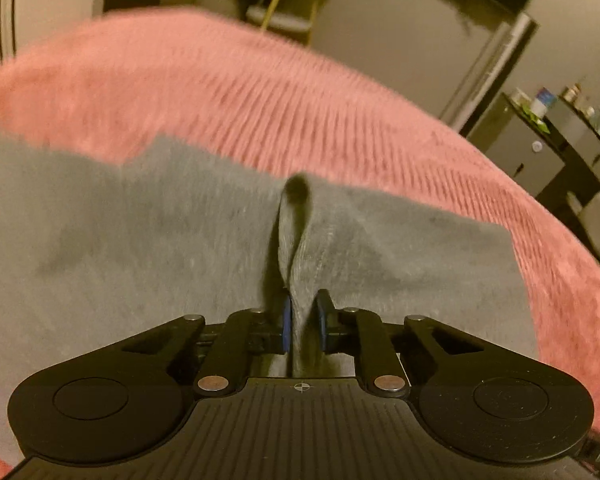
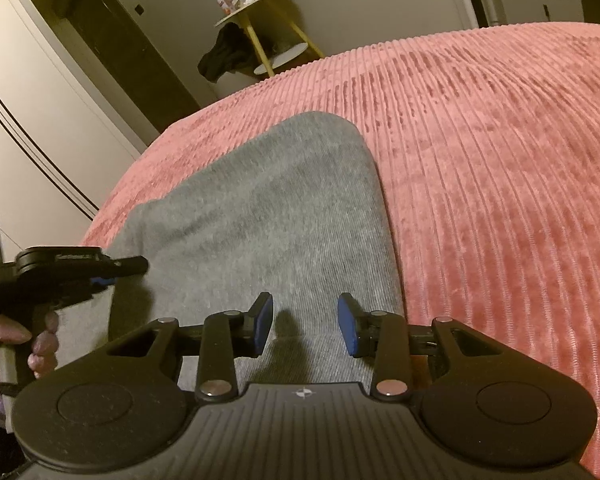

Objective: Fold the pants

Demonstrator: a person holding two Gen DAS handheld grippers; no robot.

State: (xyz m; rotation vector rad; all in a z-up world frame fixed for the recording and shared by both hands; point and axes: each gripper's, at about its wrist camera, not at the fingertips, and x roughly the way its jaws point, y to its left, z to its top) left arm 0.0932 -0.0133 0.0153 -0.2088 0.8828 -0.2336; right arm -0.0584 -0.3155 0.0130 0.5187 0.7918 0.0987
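Note:
Grey pants point(image 1: 140, 224) lie folded on a pink ribbed bedspread point(image 1: 220, 92). In the left wrist view my left gripper point(image 1: 303, 320) is shut on a raised pleat of the grey cloth point(image 1: 296, 240) that runs up between its blue pads. In the right wrist view the pants point(image 2: 268, 208) stretch away with a rounded far end. My right gripper point(image 2: 306, 324) is open just above the cloth near its right edge, holding nothing. The left gripper point(image 2: 104, 276) shows at the left of that view, held by a hand, at the pants' left edge.
The pink bedspread point(image 2: 500, 160) spreads wide to the right. A small round side table point(image 2: 252, 16) with a dark cloth hanging stands beyond the bed. A white wardrobe point(image 2: 28, 128) is at left. A dark shelf with small items point(image 1: 556, 120) stands at right.

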